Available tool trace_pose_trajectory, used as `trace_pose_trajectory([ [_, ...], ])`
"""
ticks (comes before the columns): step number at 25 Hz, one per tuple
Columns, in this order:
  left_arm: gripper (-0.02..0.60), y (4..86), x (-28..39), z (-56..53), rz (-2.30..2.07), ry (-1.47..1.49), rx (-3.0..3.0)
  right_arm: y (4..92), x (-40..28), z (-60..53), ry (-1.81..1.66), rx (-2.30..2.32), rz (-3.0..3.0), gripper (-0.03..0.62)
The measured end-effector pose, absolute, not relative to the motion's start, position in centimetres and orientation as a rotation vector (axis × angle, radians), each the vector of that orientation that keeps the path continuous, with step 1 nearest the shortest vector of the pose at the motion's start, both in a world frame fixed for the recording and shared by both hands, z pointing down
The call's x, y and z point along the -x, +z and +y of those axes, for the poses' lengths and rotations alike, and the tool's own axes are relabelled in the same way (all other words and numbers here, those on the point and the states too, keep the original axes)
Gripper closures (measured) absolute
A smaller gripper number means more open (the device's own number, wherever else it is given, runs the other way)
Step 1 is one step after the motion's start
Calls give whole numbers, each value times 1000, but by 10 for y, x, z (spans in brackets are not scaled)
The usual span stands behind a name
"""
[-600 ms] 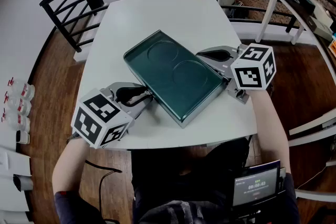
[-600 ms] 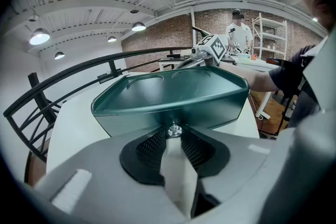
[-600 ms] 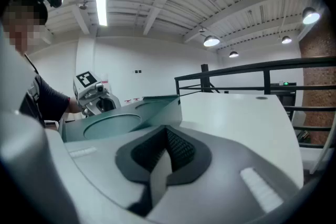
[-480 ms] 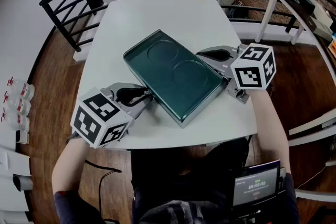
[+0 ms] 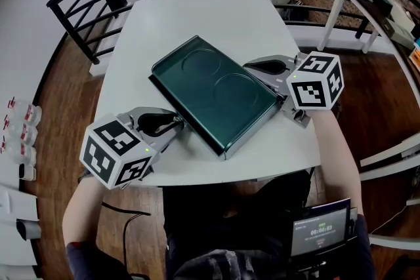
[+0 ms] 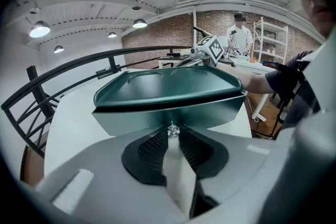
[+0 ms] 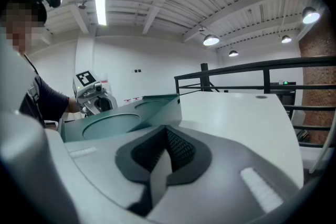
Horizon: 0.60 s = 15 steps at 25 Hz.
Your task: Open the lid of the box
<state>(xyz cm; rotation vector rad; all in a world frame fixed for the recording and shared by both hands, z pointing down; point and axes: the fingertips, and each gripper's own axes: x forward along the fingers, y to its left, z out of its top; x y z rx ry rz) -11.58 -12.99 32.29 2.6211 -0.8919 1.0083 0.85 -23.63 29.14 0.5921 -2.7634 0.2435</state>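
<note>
One box [image 5: 213, 92] on one table [image 5: 197, 10]; two grippers; left gripper [image 5: 182, 120] pinches the box's tiny knob [image 6: 172, 130]; right gripper [image 5: 249, 67] is closed tight, holding nothing.

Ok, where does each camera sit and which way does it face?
Head view: on the person's head, looking steeply down at the white table and the box; the forearms, left gripper and right gripper show.
Left gripper view: on the left gripper, looking along its closed jaws at the box's long side; the person's torso shows at right.
Right gripper view: on the right gripper, looking over the lid from the opposite side; the person's sleeve shows at left.
Shared: each gripper view shows the other gripper beyond the box.
</note>
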Motion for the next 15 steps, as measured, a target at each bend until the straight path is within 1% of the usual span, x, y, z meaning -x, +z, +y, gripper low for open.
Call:
trace_pose_trajectory([
  [15, 499, 324, 164, -86, -920, 1034, -2575, 291, -5, -235, 244, -590, -2761, 592],
])
